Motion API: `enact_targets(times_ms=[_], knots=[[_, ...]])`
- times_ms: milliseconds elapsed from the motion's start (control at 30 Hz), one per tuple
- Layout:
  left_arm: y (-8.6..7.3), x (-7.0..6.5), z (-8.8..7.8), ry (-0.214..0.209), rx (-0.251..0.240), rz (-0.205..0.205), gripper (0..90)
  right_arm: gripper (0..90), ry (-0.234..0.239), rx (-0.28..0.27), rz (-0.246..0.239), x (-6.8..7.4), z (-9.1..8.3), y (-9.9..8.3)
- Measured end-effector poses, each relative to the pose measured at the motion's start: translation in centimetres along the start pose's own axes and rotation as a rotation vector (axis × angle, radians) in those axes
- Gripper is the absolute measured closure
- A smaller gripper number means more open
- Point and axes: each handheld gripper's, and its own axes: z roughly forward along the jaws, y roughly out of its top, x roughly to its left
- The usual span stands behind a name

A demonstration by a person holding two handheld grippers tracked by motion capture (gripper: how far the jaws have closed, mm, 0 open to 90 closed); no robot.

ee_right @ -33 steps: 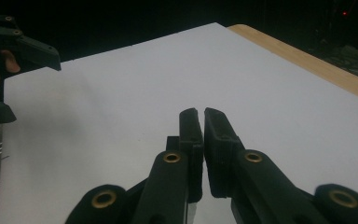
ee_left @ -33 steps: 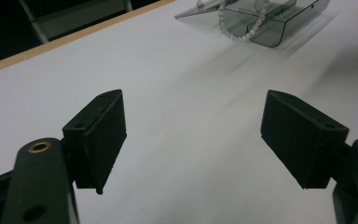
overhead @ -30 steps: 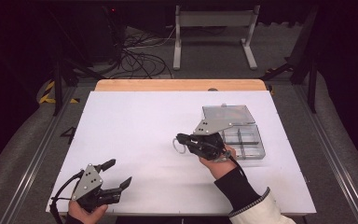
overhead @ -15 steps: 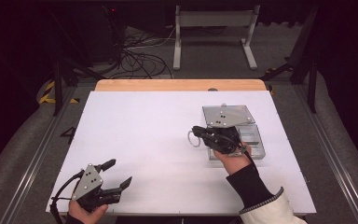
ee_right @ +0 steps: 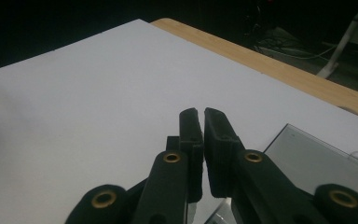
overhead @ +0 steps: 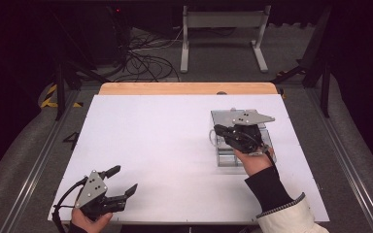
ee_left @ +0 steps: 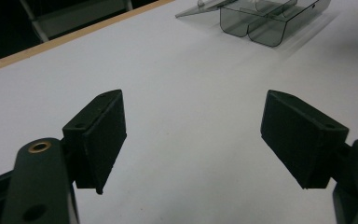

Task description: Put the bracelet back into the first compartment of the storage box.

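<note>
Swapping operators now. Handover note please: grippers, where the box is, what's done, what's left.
Left gripper: open, holding nothing, low over the near-left of the white table.
Right gripper: fingers shut with nothing between them, above the clear compartment box at far right.
Box: lid is open; whether anything is in the compartments cannot be told.
Done: nothing evident beyond the opened lid.
Left: work at the box, probably with the right gripper.

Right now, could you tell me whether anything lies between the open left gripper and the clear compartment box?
Nothing visible does. Bare white table stretches from the left gripper to the clear compartment box.
</note>
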Motion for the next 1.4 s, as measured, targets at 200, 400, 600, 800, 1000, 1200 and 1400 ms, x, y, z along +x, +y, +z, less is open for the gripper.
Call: enact_targets(times_ms=[200,400,600,800,1000,1200,1400], knots=[[0.0,0.0,0.0,0.0,0.0,0.0,23.0,86.4,-0.033,0.007,0.025,-1.1,-0.2,-0.3],[0.0,0.0,0.0,0.001,0.001,0.0,23.0,86.4,-0.071,0.024,0.054,-2.2,-0.3,-0.8],[0.0,0.0,0.0,0.001,0.001,0.0,23.0,86.4,-0.097,0.035,0.079,-3.0,0.0,-1.1],[0.0,0.0,0.0,0.001,0.002,0.001,23.0,86.4,-0.117,0.043,0.098,-3.4,0.4,-1.4],[0.0,0.0,0.0,0.0,0.002,0.001,23.0,86.4,-0.131,0.053,0.115,-3.8,0.9,-1.8],[0.0,0.0,0.0,0.0,0.002,0.002,23.0,86.3,-0.131,0.064,0.121,-3.7,1.6,-2.2],[0.0,0.0,0.0,0.0,0.002,0.002,23.0,86.3,-0.132,0.076,0.135,-3.8,2.2,-2.7]])
